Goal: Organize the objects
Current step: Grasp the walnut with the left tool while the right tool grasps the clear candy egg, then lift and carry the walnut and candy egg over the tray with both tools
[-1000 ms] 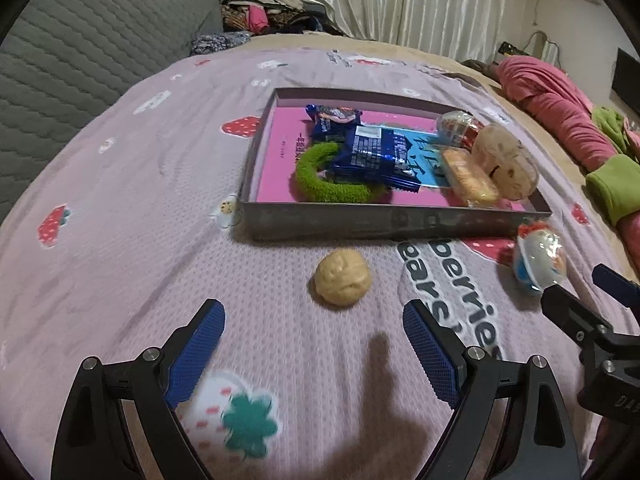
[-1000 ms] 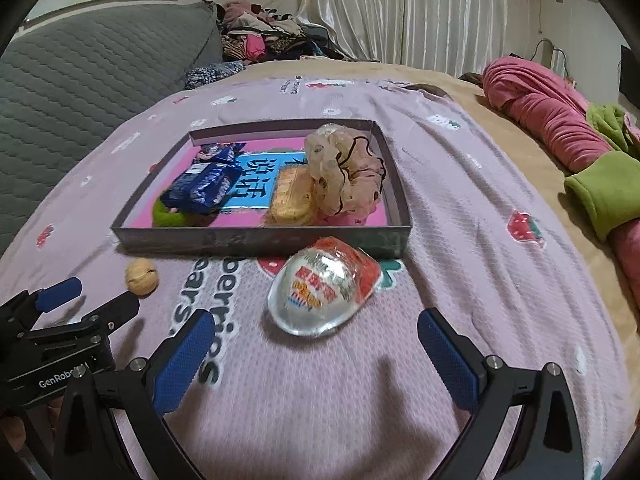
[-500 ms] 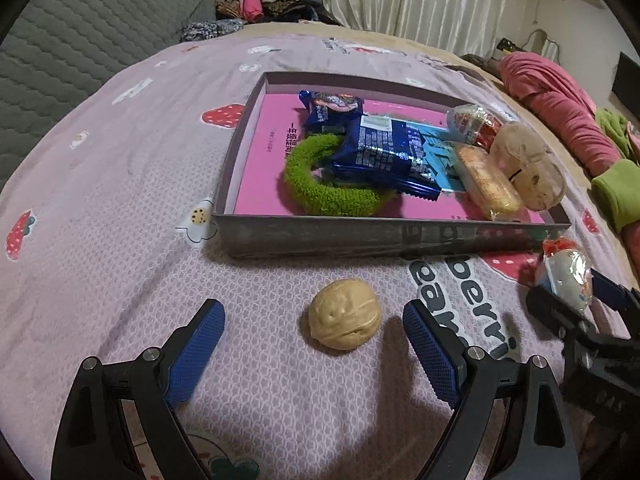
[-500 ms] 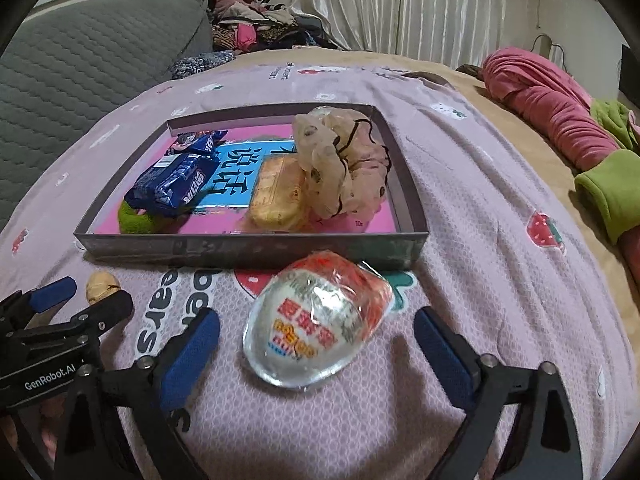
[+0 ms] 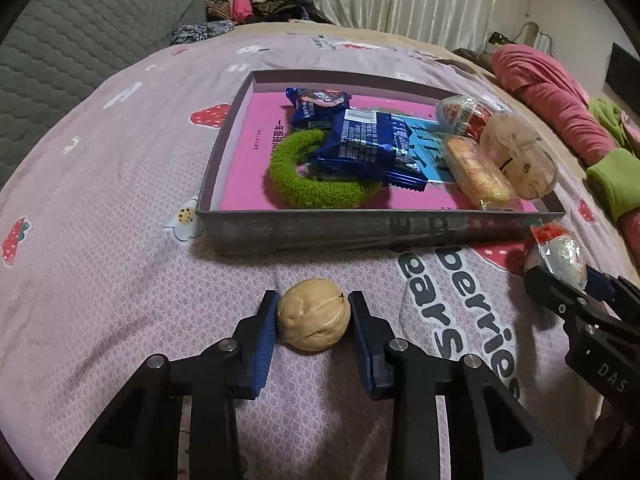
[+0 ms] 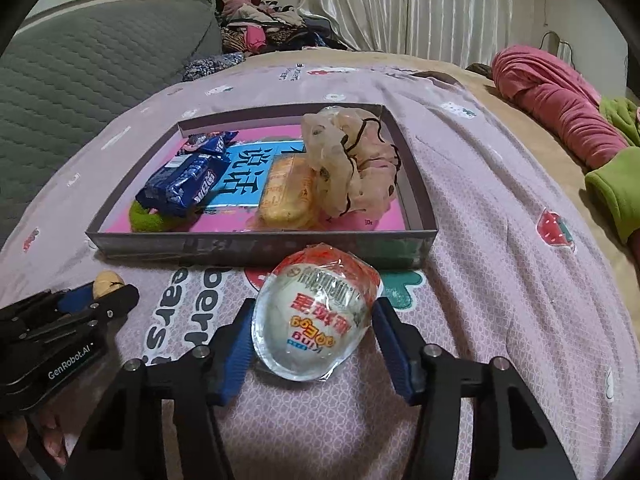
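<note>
My left gripper (image 5: 313, 316) is shut on a tan walnut (image 5: 313, 319) that rests on the pink bedspread just in front of the grey tray (image 5: 360, 230). My right gripper (image 6: 314, 320) is shut on a foil-wrapped toy egg (image 6: 316, 320), also on the bedspread before the tray's front wall (image 6: 256, 246). In the tray lie a green ring (image 5: 316, 188), blue snack packs (image 5: 368, 144), a wrapped cake (image 5: 476, 172), a sheer scrunchie (image 6: 348, 164) and another egg (image 5: 460, 112). The left gripper and walnut (image 6: 106, 280) show at the left of the right wrist view.
A grey quilted cushion (image 5: 60, 52) lies at the far left. Pink and green bedding (image 6: 560, 108) is piled at the right. Clothes are heaped at the back by the curtain (image 6: 420, 4).
Both grippers moved forward and down and closed: the left on the walnut, the right on the toy egg. Both were open before.
</note>
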`<state>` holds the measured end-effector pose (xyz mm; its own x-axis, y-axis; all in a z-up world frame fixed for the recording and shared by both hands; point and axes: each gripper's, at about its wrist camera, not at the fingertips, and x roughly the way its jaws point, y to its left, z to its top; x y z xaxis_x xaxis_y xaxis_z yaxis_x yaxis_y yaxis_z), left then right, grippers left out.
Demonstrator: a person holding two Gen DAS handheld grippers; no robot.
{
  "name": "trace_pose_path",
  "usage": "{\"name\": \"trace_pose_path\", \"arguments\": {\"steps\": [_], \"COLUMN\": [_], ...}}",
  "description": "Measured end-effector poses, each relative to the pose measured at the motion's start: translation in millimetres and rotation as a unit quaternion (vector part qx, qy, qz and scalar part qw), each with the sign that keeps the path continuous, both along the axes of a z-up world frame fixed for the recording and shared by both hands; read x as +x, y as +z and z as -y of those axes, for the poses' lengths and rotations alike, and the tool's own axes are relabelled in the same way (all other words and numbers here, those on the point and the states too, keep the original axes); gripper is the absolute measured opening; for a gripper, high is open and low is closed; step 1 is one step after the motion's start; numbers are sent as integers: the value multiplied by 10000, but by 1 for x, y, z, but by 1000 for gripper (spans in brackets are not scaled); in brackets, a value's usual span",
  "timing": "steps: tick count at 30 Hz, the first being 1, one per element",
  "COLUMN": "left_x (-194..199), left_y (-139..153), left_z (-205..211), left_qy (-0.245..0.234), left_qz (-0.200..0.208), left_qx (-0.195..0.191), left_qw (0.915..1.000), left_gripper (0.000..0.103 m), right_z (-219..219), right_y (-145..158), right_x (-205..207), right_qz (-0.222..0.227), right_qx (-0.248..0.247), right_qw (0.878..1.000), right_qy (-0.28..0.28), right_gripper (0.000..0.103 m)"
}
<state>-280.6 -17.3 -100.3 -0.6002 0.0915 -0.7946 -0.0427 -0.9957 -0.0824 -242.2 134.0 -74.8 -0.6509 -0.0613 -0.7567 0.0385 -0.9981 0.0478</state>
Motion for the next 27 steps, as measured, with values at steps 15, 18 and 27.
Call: {"name": "trace_pose_path", "arguments": {"steps": [15, 18, 27], "left_x": [17, 18, 8], "left_y": [36, 56, 112], "left_z": [1, -2, 3], "left_qy": [13, 0, 32], "left_qz": [-275, -446, -879], "left_qx": [115, 44, -149], "left_qw": [9996, 9990, 9960], "left_gripper": [35, 35, 35], "right_z": [-3, 1, 10], "right_y": [44, 62, 116], "right_x": [15, 13, -2], "right_qz": [-389, -520, -948], "right_qx": [-218, -162, -95], "right_qw": [9988, 9981, 9944], "right_qy": [214, 293, 455], "right_gripper": [56, 56, 56]}}
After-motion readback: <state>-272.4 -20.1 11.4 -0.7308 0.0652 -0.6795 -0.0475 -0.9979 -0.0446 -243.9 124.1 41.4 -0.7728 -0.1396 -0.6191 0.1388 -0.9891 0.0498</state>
